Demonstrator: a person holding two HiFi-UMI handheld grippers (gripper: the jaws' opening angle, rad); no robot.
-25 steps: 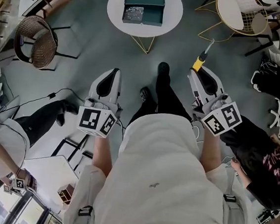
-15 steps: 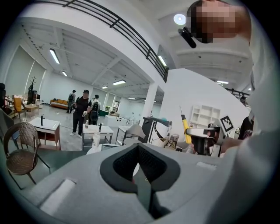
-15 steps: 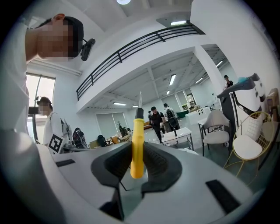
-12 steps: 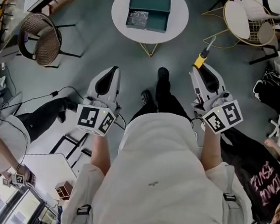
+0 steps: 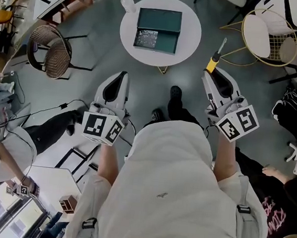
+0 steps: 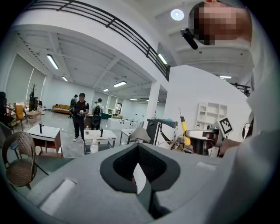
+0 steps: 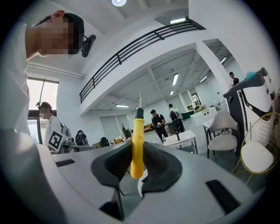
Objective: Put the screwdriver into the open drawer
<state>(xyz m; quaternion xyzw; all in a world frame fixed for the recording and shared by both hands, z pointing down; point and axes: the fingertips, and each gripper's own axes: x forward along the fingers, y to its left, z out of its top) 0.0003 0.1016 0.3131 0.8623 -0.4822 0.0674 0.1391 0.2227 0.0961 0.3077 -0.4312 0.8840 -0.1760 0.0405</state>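
Screwdriver (image 7: 137,140), smooth yellow handle, clamped in right gripper (image 7: 136,164).

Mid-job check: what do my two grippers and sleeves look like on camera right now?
Both the left gripper and right gripper are pale grey moulded shells with dark recesses and black ribbed pads. Each carries a white cube printed with black square markers. The sleeves are off-white.

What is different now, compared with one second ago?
The white round table with the open drawer has slid down the head view, nearer: the person is walking toward it. The right gripper still holds the screwdriver; the left gripper stays empty.
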